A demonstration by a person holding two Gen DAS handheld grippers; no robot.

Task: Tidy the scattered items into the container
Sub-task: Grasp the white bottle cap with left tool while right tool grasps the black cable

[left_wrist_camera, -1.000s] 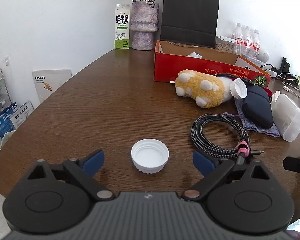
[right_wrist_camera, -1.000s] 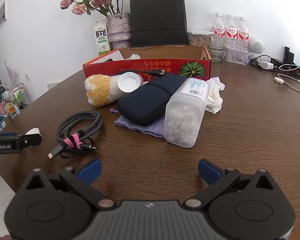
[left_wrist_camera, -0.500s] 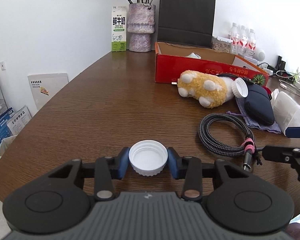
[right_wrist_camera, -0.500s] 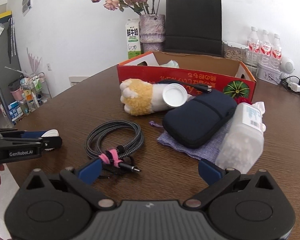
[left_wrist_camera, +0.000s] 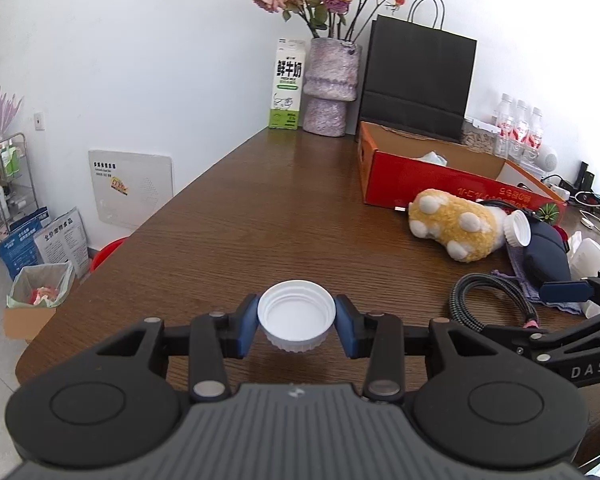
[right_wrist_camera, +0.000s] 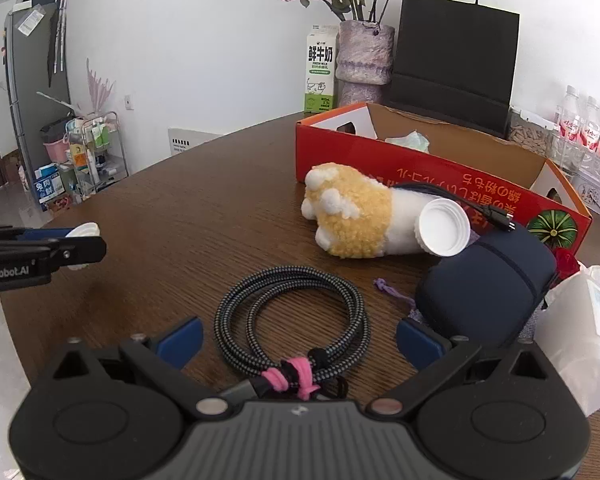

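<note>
My left gripper [left_wrist_camera: 297,322] is shut on a white bottle cap [left_wrist_camera: 297,312], open side up, just above the brown table [left_wrist_camera: 260,220]. My right gripper [right_wrist_camera: 298,340] stands open low over a coiled black braided cable [right_wrist_camera: 292,312], whose pink tie lies between its blue pads. Beyond the cable lie a yellow-and-white plush paw [right_wrist_camera: 352,216], a second white cap [right_wrist_camera: 444,228], a dark blue pouch [right_wrist_camera: 488,284] and a translucent plastic jar [right_wrist_camera: 580,340]. The red cardboard box [right_wrist_camera: 380,168] stands open behind them. At the left of the right wrist view, the left gripper [right_wrist_camera: 82,248] shows with the cap.
A milk carton [left_wrist_camera: 286,84], a vase of flowers [left_wrist_camera: 330,88] and a black paper bag [left_wrist_camera: 416,80] stand along the wall behind the box. Water bottles [left_wrist_camera: 520,128] are at the back right. The table's edge curves along the left, above a bin [left_wrist_camera: 40,284].
My left gripper closed on the white cap and raised it off the table. My right gripper swung left, from facing the plastic jar to hanging over the coiled cable.
</note>
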